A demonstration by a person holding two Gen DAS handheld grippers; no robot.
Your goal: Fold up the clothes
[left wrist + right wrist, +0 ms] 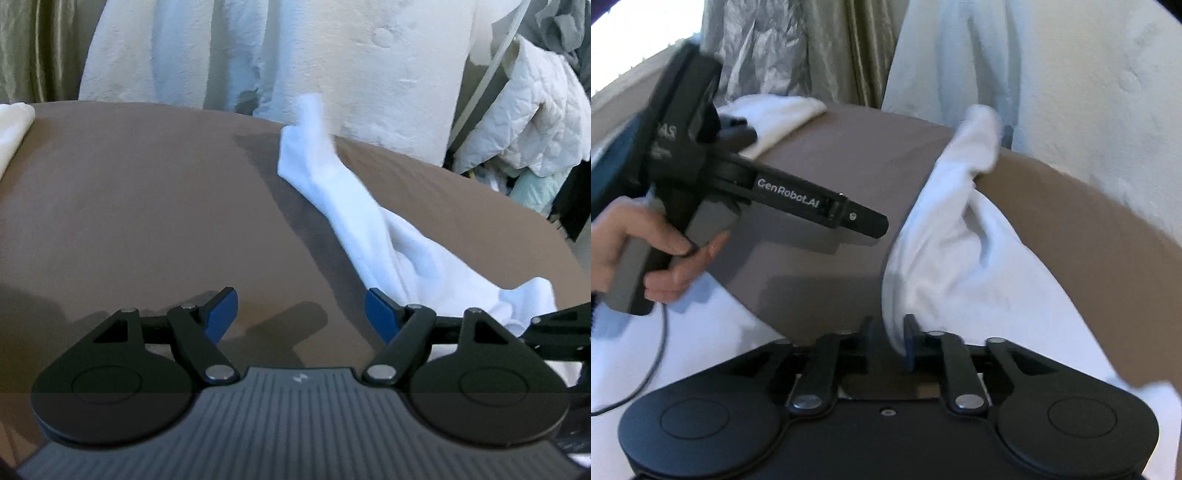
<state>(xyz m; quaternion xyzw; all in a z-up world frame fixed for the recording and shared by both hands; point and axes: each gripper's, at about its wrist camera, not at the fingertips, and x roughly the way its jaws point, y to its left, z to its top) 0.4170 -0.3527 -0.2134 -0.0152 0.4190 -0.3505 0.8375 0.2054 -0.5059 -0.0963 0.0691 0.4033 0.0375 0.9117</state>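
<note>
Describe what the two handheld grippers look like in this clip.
Both are black, with round disc housings and blue pads. The left gripper has a ribbed grey body; seen from the right gripper, its side reads "GenRobot.AI", it has a grey handle and a thin black cable trails below.

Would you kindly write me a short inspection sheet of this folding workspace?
Surface: brown sheet, mostly bare.
Job's things: white garment, twisted lengthwise across the sheet.
Clutter: folded white cloth at the far corner.
Grippers: left gripper open above the sheet; right gripper with garment edge between its jaws, grip unclear.
Cables: black cable hanging below the left hand.
Surroundings: curtain, white wall, quilted bedding.
</note>
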